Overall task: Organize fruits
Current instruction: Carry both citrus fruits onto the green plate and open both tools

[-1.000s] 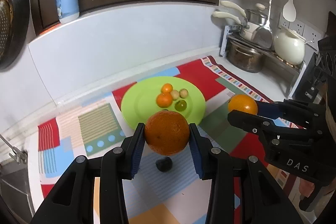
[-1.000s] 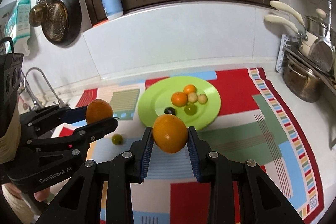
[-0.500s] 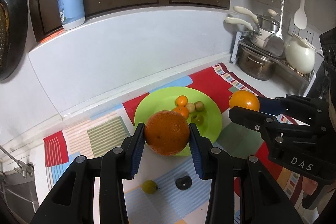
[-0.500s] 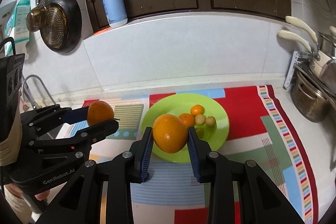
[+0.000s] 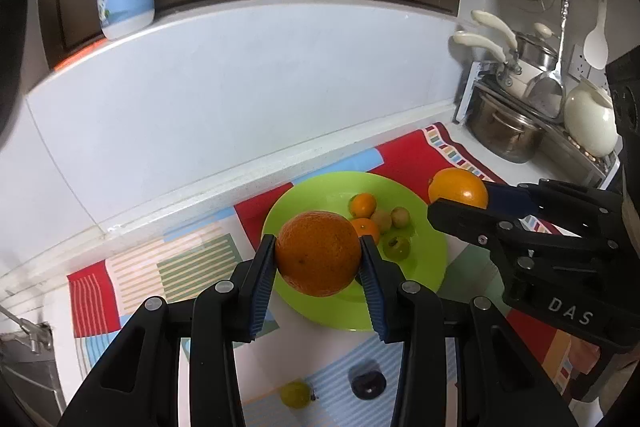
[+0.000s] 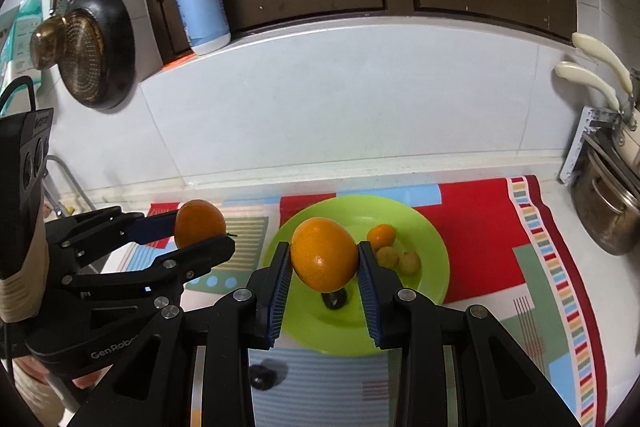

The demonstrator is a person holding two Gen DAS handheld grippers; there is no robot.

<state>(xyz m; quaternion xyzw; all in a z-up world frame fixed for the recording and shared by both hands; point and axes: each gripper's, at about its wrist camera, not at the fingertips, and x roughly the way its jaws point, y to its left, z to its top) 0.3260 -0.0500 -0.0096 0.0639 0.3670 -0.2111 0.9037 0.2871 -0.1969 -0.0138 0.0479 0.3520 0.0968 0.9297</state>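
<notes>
My left gripper is shut on a dark orange and holds it above the near left rim of the green plate. My right gripper is shut on a lighter orange, raised over the same plate. The plate holds several small fruits, among them a tangerine and a green one. A small green fruit and a dark fruit lie on the mat in front of the plate. Each gripper shows in the other's view, left and right.
A patterned mat covers the counter. Pots and utensils on a rack stand at the right. A soap bottle sits on the ledge above the white backsplash. A pan hangs at left, with a tap below.
Both grippers have risen and moved toward the plate with their oranges; the plate now lies right beneath them. The loose fruits on the mat have slid lower in view.
</notes>
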